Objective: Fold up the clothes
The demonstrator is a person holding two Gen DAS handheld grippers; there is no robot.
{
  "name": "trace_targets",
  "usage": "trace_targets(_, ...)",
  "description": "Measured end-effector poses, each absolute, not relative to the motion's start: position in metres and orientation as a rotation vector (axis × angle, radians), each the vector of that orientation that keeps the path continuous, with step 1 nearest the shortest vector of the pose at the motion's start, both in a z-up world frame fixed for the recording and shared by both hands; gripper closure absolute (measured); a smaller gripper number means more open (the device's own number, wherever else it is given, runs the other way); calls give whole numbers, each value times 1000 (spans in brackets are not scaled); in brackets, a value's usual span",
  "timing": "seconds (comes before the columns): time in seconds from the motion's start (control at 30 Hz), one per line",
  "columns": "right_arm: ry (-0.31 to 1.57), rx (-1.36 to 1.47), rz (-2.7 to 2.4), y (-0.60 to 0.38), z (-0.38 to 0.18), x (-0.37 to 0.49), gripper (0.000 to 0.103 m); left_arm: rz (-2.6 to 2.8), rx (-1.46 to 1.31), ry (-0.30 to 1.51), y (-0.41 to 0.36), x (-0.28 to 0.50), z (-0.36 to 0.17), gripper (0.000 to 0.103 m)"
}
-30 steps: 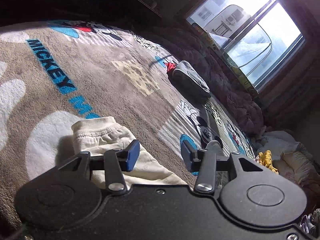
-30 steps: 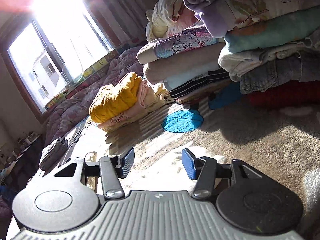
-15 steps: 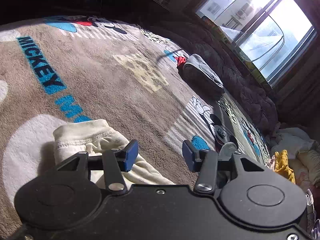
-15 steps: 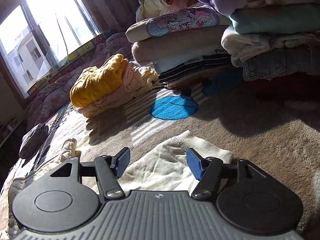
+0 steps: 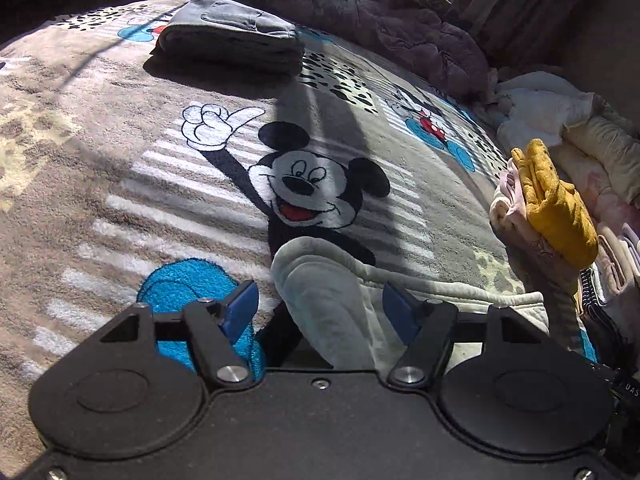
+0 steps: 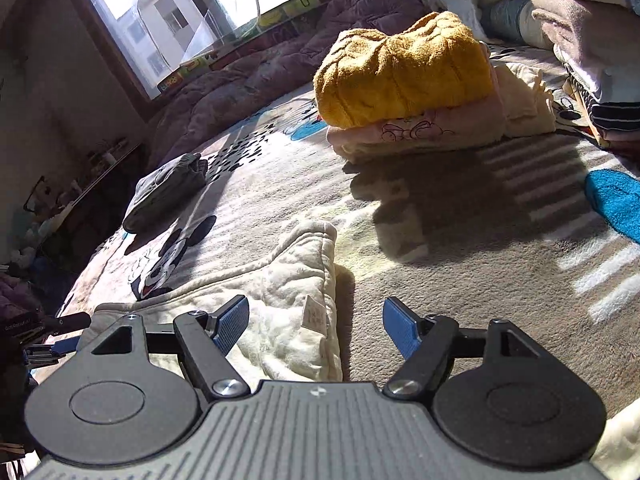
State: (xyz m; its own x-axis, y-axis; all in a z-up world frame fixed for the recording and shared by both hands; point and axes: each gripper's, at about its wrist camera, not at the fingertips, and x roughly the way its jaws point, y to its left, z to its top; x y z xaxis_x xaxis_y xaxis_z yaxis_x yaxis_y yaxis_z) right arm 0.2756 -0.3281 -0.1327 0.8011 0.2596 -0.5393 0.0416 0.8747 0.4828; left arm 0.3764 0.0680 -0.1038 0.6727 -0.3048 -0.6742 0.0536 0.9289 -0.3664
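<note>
A cream garment point(image 5: 332, 300) lies spread on the Mickey Mouse blanket point(image 5: 120, 184). In the left wrist view one rounded, folded end of it sits between the fingers of my left gripper point(image 5: 320, 304). The jaws are opening and the blue pads stand clear of the cloth. In the right wrist view another corner of the cream garment point(image 6: 288, 276), with a small label, lies under my right gripper point(image 6: 316, 320). Those jaws are opening too, and the cloth's edge lies between them without the pads pressing it.
A folded grey garment point(image 5: 228, 36) lies further up the bed. A mustard knit point(image 6: 404, 68) tops a pink folded pile, with taller stacks of folded clothes point(image 6: 592, 40) at the right. A purple quilt point(image 5: 380, 12) runs under the window point(image 6: 200, 8).
Both grippers have swept sideways across the bed and rolled, and their jaws have widened. The left now sits over a different end of the cream garment; the right now faces the window.
</note>
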Motion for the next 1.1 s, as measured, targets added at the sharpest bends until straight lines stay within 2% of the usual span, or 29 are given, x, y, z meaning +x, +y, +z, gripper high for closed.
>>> trace_targets(0.07,644,503,115,-325,-141,279,30,-224,-306,848,60,386,-114,37)
trace_targets(0.1,645,516,112,-325,-145,280,30,-234,-294,867,56,391,-119,48)
trace_targets(0.13,645,529,106,-327,-150,280,29,-258,-275,866,53,391,-121,66)
trace_targets(0.17,644,542,100,-328,-155,280,29,-283,-255,863,49,391,-122,70)
trace_targets(0.2,635,553,98,-330,-159,279,29,-342,-244,832,47,387,-119,85)
trace_targets(0.23,621,567,101,-333,-162,277,29,-449,-277,787,49,381,-113,93)
trace_targets(0.3,585,607,117,-338,-165,272,29,-805,-351,558,58,351,-91,93)
trace_targets(0.37,550,641,133,-343,-169,268,26,-989,-282,400,56,319,-74,93)
trace_targets(0.63,457,702,162,-350,-177,256,25,-1156,109,442,3,264,-71,93)
trace_targets(0.8,441,710,163,-351,-180,254,25,-1225,161,434,-5,253,-72,93)
trace_targets(0.87,439,703,163,-350,-180,254,24,-1285,143,414,-4,252,-67,93)
trace_targets(0.97,431,702,165,-349,-181,253,24,-1252,-33,385,22,281,-66,93)
trace_targets(1.1,421,705,165,-349,-182,252,24,-1009,-352,436,70,356,-91,93)
